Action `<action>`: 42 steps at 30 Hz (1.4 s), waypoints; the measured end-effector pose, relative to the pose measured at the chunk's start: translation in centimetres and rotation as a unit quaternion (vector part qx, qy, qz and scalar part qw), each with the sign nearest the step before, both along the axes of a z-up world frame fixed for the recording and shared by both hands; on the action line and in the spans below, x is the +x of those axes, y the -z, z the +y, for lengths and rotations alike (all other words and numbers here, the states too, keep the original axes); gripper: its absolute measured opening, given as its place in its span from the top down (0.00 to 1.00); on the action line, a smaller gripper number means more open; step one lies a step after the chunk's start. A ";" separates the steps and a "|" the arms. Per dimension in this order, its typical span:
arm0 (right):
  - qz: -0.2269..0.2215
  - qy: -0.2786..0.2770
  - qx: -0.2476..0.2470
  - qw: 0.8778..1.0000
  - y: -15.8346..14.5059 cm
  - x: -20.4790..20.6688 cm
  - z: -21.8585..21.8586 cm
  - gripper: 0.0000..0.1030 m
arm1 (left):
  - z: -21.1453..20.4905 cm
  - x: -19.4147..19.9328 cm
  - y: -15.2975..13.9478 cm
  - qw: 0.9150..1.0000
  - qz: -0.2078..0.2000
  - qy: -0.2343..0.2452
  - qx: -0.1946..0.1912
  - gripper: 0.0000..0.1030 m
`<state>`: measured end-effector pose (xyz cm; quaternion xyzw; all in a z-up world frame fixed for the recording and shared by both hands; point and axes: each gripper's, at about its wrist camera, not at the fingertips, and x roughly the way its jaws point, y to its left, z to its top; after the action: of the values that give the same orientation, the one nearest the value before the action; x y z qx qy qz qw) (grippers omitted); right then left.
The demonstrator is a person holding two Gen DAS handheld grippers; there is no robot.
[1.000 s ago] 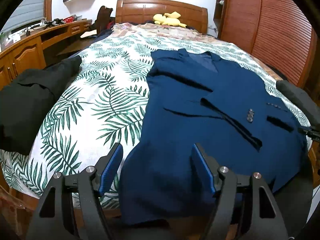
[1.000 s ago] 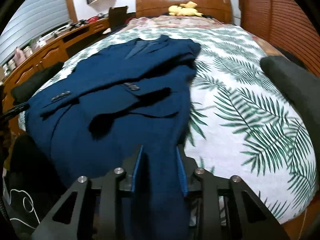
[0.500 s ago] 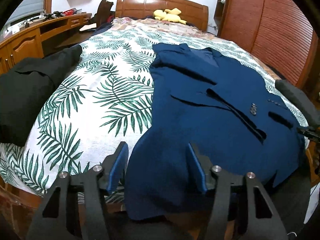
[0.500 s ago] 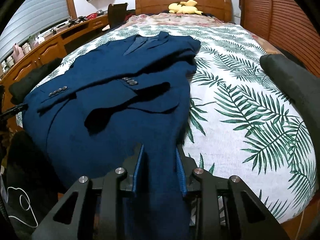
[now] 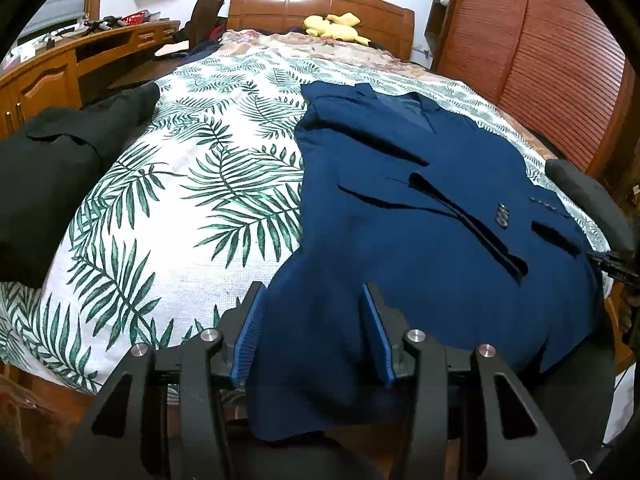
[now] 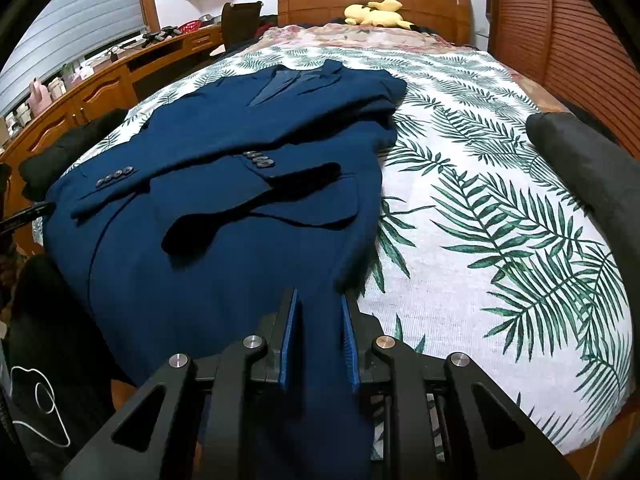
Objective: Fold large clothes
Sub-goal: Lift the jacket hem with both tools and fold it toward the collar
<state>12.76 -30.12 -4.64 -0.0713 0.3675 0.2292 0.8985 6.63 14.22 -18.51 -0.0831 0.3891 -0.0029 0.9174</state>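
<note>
While both tools close around hem, blue jacket (image 5: 420, 208) lies lengthwise, collar toward headboard (image 5: 320, 4).

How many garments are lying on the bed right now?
3: blue jacket spread along the middle, black garment at the desk-side edge, dark grey one at the wardrobe-side edge. More may lie near the headboard.
</note>
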 end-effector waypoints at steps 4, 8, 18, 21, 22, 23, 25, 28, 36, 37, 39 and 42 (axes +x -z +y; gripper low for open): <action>-0.006 -0.010 0.037 0.999 -1.9 -0.3 0.2 0.96 | -0.6 0.0 -0.7 1.000 0.004 0.014 0.010 0.89; -0.056 -0.030 0.071 0.996 -5.9 -1.1 1.2 0.96 | -1.8 0.2 -2.7 0.999 -0.010 0.026 0.036 0.95; -0.122 -0.045 0.129 0.983 -14.7 -0.4 1.9 0.97 | -4.1 1.9 -14.4 0.990 -0.118 0.060 0.043 0.96; -0.140 -0.039 0.139 0.980 -17.0 -0.9 1.2 0.97 | -5.4 2.5 -17.8 0.986 -0.145 0.067 0.054 0.97; -0.148 -0.039 0.143 0.978 -17.9 -1.3 0.9 0.97 | -5.7 2.5 -18.8 0.984 -0.154 0.068 0.058 0.97; -0.156 -0.036 0.145 0.976 -18.5 -1.8 0.6 0.97 | -5.9 2.4 -19.6 0.982 -0.162 0.070 0.060 0.97; -0.171 -0.037 0.150 0.973 -19.7 -3.3 0.0 0.97 | -6.2 1.9 -21.3 0.979 -0.178 0.073 0.063 0.97; -0.188 -0.035 0.153 0.970 -21.0 -5.7 -1.5 0.97 | -6.5 1.0 -23.7 0.974 -0.201 0.078 0.063 0.97; -0.232 -0.048 0.157 0.959 -22.6 -14.1 -6.1 0.97 | -7.3 -2.3 -28.1 0.964 -0.242 0.093 0.055 0.97; -0.236 -0.046 0.156 0.958 -22.6 -14.8 -6.6 0.97 | -7.3 -2.5 -28.3 0.964 -0.245 0.094 0.054 0.97; -0.238 -0.040 0.147 0.959 -22.1 -15.2 -7.3 0.97 | -7.5 -2.5 -28.4 0.963 -0.246 0.092 0.063 0.97; -0.220 -0.025 0.117 0.968 -20.6 -13.7 -6.9 0.97 | -7.6 -1.0 -27.4 0.968 -0.226 0.091 0.069 0.97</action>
<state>-0.93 -36.98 15.92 -0.0236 0.1297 0.2718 0.9533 5.64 6.65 8.90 0.0185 0.1772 -0.0783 0.9809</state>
